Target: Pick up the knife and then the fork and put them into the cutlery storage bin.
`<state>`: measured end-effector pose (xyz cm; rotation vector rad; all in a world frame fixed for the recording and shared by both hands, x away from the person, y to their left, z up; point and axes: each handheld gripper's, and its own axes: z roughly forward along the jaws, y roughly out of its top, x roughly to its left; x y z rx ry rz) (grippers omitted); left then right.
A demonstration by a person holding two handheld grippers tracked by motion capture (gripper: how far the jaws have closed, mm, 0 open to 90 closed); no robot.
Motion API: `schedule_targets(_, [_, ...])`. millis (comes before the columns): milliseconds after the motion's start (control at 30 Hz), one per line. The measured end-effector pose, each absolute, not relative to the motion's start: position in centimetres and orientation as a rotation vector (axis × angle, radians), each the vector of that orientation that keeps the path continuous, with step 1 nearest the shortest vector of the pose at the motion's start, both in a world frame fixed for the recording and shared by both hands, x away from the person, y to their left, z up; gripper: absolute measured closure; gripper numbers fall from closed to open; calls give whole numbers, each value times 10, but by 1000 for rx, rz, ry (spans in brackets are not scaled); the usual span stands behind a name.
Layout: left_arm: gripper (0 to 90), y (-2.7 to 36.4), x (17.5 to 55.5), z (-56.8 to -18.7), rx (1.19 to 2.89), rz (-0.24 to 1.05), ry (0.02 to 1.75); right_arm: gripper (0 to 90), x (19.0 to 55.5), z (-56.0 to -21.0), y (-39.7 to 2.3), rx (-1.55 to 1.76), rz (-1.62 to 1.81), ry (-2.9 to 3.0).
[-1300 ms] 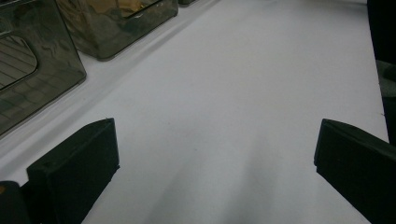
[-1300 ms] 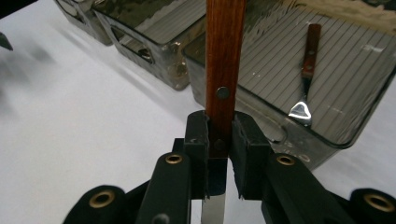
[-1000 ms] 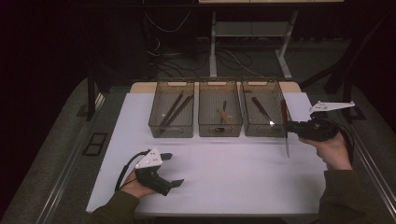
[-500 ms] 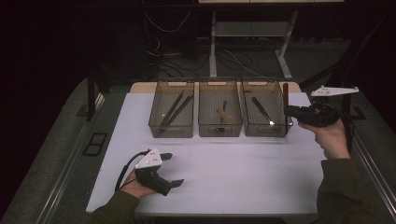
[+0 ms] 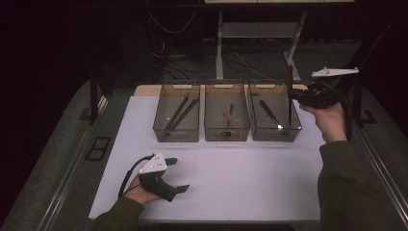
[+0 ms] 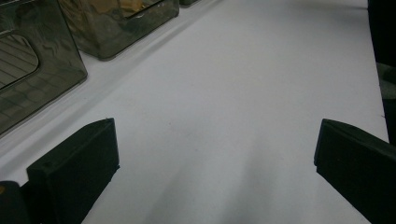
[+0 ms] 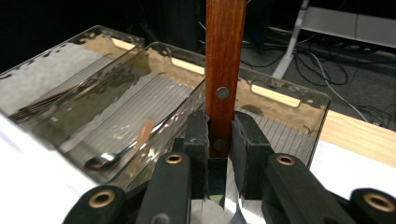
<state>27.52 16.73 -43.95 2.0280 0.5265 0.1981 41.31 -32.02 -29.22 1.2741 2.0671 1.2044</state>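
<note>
One knife (image 7: 225,70) is in the right tongs (image 7: 219,154), which are clamped on its brown wooden handle, down where the wood meets the metal blade. In the high view the knife (image 5: 290,94) stands upright, beside the right bin (image 5: 274,130) of three see-through bins on the desk (image 5: 240,183). It looks stiff and light, and the smooth wood may slip — so a grip near the rivets seems best, away from the sharp blade. The left tongs (image 6: 210,163) rest wide apart on the desk — holding nothing.
</note>
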Motion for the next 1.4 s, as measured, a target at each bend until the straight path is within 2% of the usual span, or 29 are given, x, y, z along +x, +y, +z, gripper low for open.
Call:
schedule_targets(267, [0,168,276,-439,2030,202,517,774,440,-304,-306,1331,1159,2056])
schedule_targets(633, [0,169,276,-438,2023,198,512,774,465,-338,-290,1470,1024,2123])
schedule_targets(1400, [0,168,276,-439,2027,193,512,768,480,-372,-283,1646,838,2198])
